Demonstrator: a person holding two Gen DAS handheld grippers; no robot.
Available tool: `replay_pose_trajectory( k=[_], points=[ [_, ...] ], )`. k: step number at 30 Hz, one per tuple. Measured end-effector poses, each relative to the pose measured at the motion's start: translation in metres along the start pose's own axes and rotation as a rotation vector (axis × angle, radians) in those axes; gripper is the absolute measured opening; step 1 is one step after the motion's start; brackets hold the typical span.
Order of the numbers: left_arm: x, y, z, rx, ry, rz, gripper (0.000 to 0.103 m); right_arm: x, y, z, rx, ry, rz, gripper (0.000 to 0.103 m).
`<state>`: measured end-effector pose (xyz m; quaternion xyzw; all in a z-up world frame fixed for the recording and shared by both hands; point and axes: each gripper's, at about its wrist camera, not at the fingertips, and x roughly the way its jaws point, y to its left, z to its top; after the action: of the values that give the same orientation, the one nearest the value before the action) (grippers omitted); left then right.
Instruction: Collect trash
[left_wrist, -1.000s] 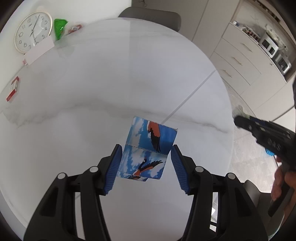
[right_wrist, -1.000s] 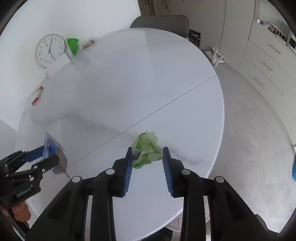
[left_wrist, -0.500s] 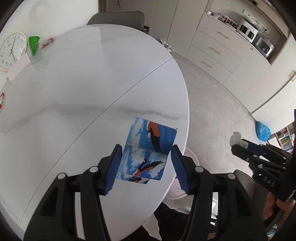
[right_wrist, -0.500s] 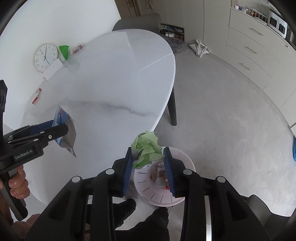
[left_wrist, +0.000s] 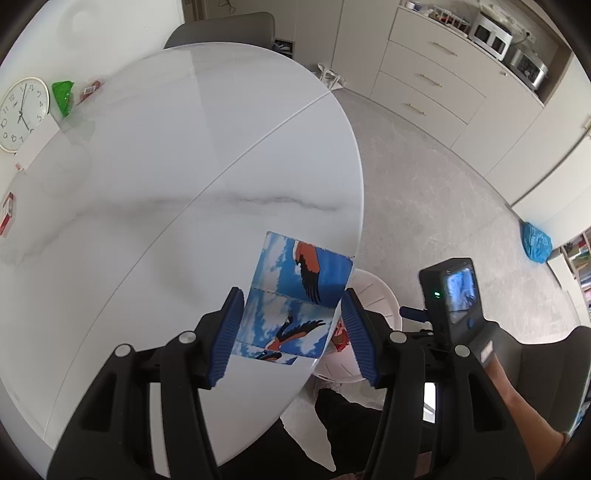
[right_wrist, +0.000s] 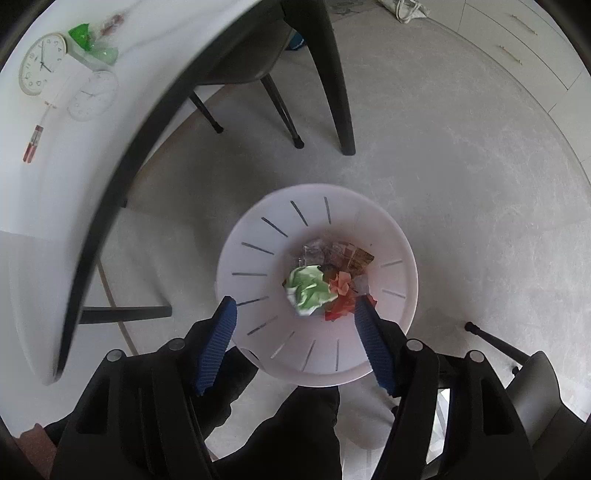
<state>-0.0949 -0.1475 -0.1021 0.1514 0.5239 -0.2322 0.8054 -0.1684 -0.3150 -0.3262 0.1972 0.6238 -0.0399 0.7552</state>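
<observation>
Dropped from the right gripper (right_wrist: 295, 328), whose jaws had just opened, the light crumpled green paper wad (right_wrist: 309, 288) lay in the white slotted bin (right_wrist: 258, 236), while the left gripper (left_wrist: 291, 332) pinched the flimsy blue bird-print wrapper (left_wrist: 295, 295) by its edges.

Place: my home, a dining corner open to the kitchen.
Table (left_wrist: 155, 155): round white marble top, filling the left of my left view.
Chair (left_wrist: 221, 29): grey, at top centre behind the table.
Cabinets (left_wrist: 436, 77): cream drawers, upper right.
Microwave (left_wrist: 493, 35): on the counter, top right.
Clock (left_wrist: 23, 112): left edge.
Bin (right_wrist: 317, 280): white, on the grey floor, centre of my right view.
</observation>
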Motion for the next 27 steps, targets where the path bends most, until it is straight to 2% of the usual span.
replay_pose_trajectory(
  k=[3, 5, 7, 11, 16, 21, 22, 24, 27],
  points=[
    [0.004, -0.015, -0.003, 0.054, -0.001, 0.007, 0.054, 0.002, -0.011, -0.003, 0.006, 0.010, 0.000, 0.078],
    [0.008, -0.027, -0.004, 0.099, -0.002, 0.006, 0.054, -0.008, -0.019, -0.007, 0.011, -0.016, -0.010, 0.084],
    [0.012, -0.046, -0.011, 0.160, -0.010, 0.002, 0.054, -0.024, -0.030, -0.009, 0.025, -0.051, -0.045, 0.091],
    [0.031, -0.087, -0.023, 0.268, -0.005, -0.040, 0.054, -0.058, -0.064, -0.017, 0.061, -0.115, -0.136, 0.094],
    [0.099, -0.130, -0.047, 0.356, 0.093, -0.076, 0.054, -0.084, -0.106, -0.025, 0.091, -0.135, -0.227, 0.094],
    [0.164, -0.147, -0.066, 0.394, 0.161, -0.083, 0.054, -0.088, -0.137, -0.034, 0.124, -0.119, -0.259, 0.094],
    [0.175, -0.148, -0.068, 0.398, 0.176, -0.084, 0.056, -0.086, -0.141, -0.035, 0.131, -0.116, -0.257, 0.094],
    [0.193, -0.148, -0.069, 0.397, 0.205, -0.075, 0.071, -0.086, -0.146, -0.036, 0.145, -0.107, -0.247, 0.094],
    [0.203, -0.148, -0.070, 0.405, 0.216, -0.078, 0.080, -0.080, -0.151, -0.038, 0.161, -0.091, -0.220, 0.094]
  ],
)
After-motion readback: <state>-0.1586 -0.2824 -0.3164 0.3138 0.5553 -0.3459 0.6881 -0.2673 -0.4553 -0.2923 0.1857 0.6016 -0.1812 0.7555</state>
